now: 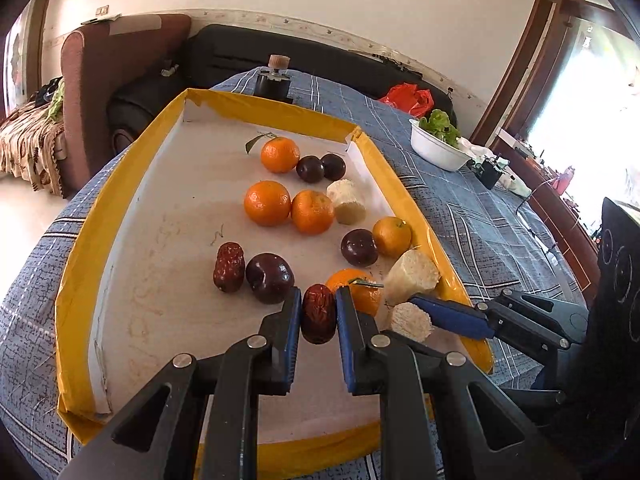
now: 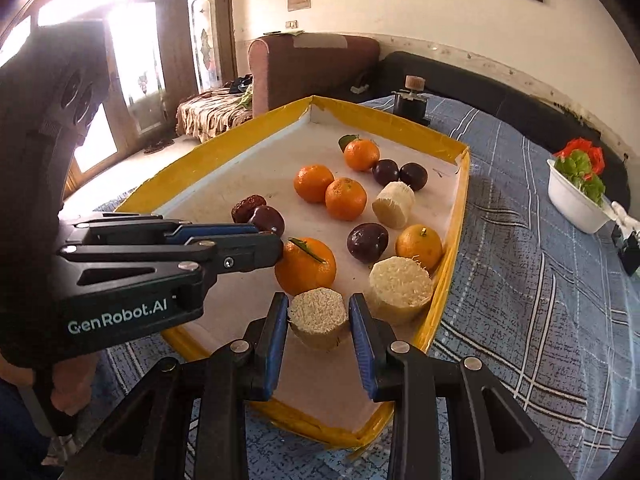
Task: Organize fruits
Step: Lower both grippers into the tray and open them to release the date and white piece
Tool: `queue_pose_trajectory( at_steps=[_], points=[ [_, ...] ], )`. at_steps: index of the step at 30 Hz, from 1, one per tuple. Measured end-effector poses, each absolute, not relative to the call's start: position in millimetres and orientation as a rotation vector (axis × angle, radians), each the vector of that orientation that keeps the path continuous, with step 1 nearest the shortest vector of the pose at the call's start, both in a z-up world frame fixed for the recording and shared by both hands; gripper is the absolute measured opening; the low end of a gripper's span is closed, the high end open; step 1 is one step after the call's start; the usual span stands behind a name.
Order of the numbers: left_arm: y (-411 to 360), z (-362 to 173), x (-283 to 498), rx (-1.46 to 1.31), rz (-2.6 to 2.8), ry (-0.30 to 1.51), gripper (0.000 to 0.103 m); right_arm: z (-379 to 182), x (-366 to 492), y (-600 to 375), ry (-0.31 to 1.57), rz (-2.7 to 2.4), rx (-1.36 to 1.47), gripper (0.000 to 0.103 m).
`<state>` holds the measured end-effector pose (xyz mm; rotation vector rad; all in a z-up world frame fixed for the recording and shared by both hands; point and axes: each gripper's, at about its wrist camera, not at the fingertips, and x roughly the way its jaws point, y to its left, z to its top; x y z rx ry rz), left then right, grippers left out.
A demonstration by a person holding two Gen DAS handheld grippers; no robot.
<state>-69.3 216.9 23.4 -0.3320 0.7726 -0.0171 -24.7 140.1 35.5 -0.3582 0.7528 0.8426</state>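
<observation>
The left gripper is closed on a red date near the front of the yellow tray. The right gripper is closed on a pale cut piece just beside an orange. Other oranges, dark plums and pale pieces lie around the tray.

Wrinkled dark-red date and pale fibrous cane stub at near edge of yellow-rimmed white tray, amid round oranges and dark purple plums.
</observation>
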Motion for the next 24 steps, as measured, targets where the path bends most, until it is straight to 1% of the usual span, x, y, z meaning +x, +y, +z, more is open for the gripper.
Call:
queue_pose_trajectory(
  at_steps=[24],
  points=[
    [218.5, 22.5, -70.3, -0.334, -0.001, 0.774, 0.017, 39.0, -27.3, 133.4, 0.726, 0.827, -0.340, 0.035]
  ],
)
